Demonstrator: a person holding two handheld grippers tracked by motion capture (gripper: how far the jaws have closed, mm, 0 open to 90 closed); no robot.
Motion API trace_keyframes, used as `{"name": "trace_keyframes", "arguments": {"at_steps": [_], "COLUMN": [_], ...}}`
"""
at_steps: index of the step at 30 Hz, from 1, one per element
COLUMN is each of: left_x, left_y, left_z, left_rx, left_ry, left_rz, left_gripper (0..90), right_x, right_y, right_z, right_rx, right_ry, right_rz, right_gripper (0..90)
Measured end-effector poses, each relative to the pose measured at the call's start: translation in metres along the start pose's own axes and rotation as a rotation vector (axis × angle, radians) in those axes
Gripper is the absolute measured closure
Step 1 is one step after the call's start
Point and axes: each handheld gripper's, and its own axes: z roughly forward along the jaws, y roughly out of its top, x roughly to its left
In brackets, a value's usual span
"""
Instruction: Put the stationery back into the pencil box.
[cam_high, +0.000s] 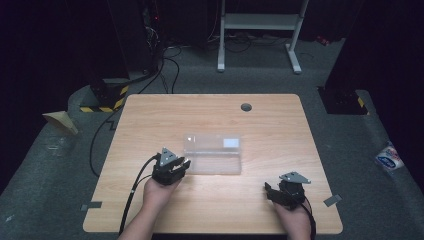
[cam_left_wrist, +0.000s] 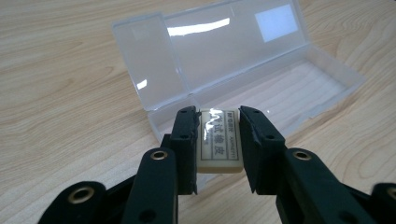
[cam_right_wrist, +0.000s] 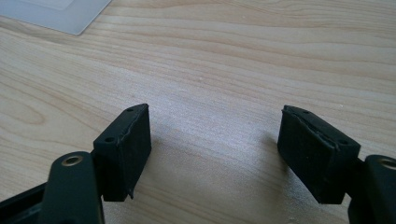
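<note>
Left gripper (cam_left_wrist: 218, 140): jaws pressed against the two long sides of a cream eraser (cam_left_wrist: 220, 140), which carries a printed paper sleeve; the eraser is held above the near end of an open clear plastic case (cam_left_wrist: 299, 88). In the high view the same gripper (cam_high: 181, 164) sits at the left end of the case (cam_high: 212, 155), its grey three-cornered plate on top and its cable trailing back along the person's left forearm.

Right gripper (cam_right_wrist: 215, 144): jaws spread wide apart with nothing between them, only bare wood grain of the table (cam_right_wrist: 233, 60). In the high view this gripper (cam_high: 270, 192) rests low near the front right of the table (cam_high: 280, 120), well apart from the case, held in the person's right hand (cam_high: 295, 220).

Case: lies open near the table's centre, lid folded back flat beside the tray, both halves transparent; a pale rectangular reflection shows on the lid. A corner of the case appears at the upper left of the right gripper view.

Surroundings: grey carpeted floor (cam_high: 60, 165), a white metal frame (cam_high: 260, 30) beyond the table, and a round grommet hole (cam_high: 246, 107) near the table's far edge.
</note>
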Motion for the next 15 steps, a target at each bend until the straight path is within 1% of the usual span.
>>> {"name": "trace_keyframes", "arguments": {"at_steps": [2, 6, 7, 9, 11, 15], "left_x": [0.0, 0.0, 0.0, 0.0, 0.001, 0.003], "left_y": [0.001, 0.002, 0.003, 0.003, 0.003, 0.004], "left_z": [0.002, 0.008, 0.009, 0.011, 0.012, 0.015], "left_rx": [0.004, 0.019, 0.021, 0.021, 0.02, 0.022], "left_ry": [0.003, 0.007, 0.009, 0.01, 0.015, 0.018], "left_rz": [-0.014, -0.015, -0.008, -0.014, -0.011, -0.023], "left_gripper": [67.8, 67.8, 67.8, 67.8, 67.8, 67.8], "right_x": [0.0, 0.0, 0.0, 0.0, 0.0, 0.0], "right_y": [0.0, 0.0, 0.0, 0.0, 0.0, 0.0], "right_z": [0.0, 0.0, 0.0, 0.0, 0.0, 0.0], "right_rx": [0.0, 0.001, 0.0, 0.003, 0.002, 0.002], "right_ry": [0.0, 0.002, 0.003, 0.002, 0.003, 0.003], "right_rz": [0.0, -0.001, 0.0, -0.002, -0.002, -0.002], "right_gripper": [25.3, 25.4, 25.4, 25.4, 25.4, 25.5]}}
